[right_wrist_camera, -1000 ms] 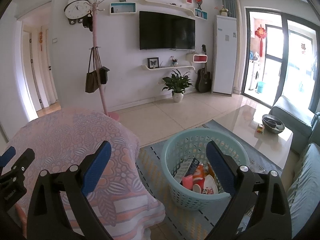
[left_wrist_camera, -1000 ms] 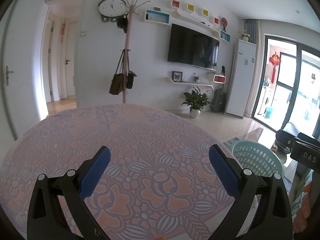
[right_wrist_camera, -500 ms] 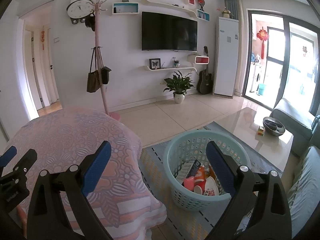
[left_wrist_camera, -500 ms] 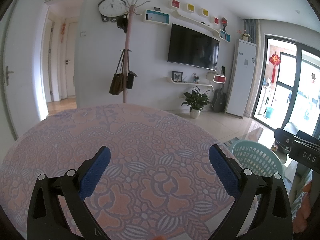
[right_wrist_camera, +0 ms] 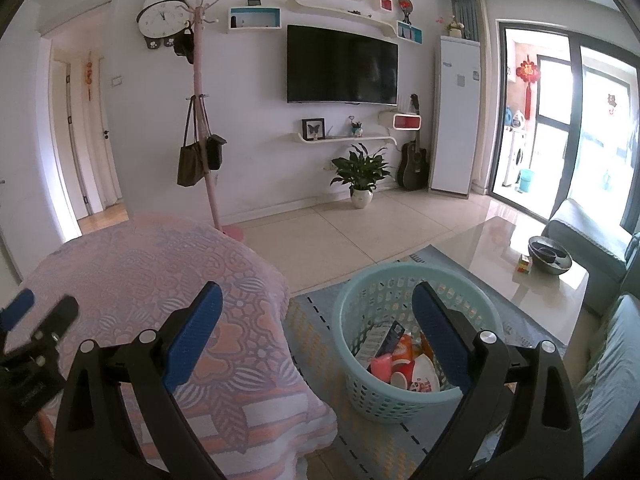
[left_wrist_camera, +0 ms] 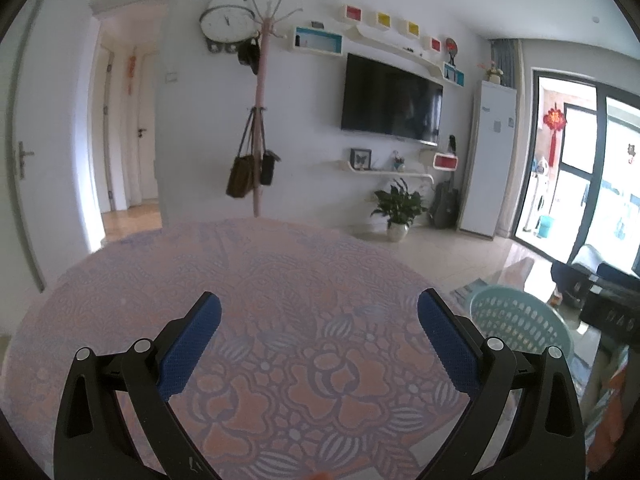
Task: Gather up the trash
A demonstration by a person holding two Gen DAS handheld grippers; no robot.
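Observation:
A light teal plastic basket (right_wrist_camera: pixel 362 300) stands on the floor rug right of the table and holds several pieces of trash (right_wrist_camera: pixel 400 360): wrappers, a pink cup, a white cup. It also shows in the left wrist view (left_wrist_camera: pixel 516 320). My right gripper (right_wrist_camera: pixel 316 328) is open and empty, held above the table's edge and the basket. My left gripper (left_wrist_camera: pixel 320 332) is open and empty above the table with the pink floral cloth (left_wrist_camera: pixel 256 280). No trash shows on the cloth. The left gripper also shows at the left edge of the right wrist view (right_wrist_camera: pixel 28 320).
A coat stand (right_wrist_camera: pixel 200 120) with bags rises behind the table. A glass coffee table (right_wrist_camera: pixel 512 256) with a bowl and a grey sofa (right_wrist_camera: pixel 612 360) lie to the right. A potted plant (right_wrist_camera: pixel 360 172) and guitar stand under the wall TV.
Both grippers have lifted and drifted slightly; the views shift a little, the current frames are slightly blurred. Both stay open and empty.

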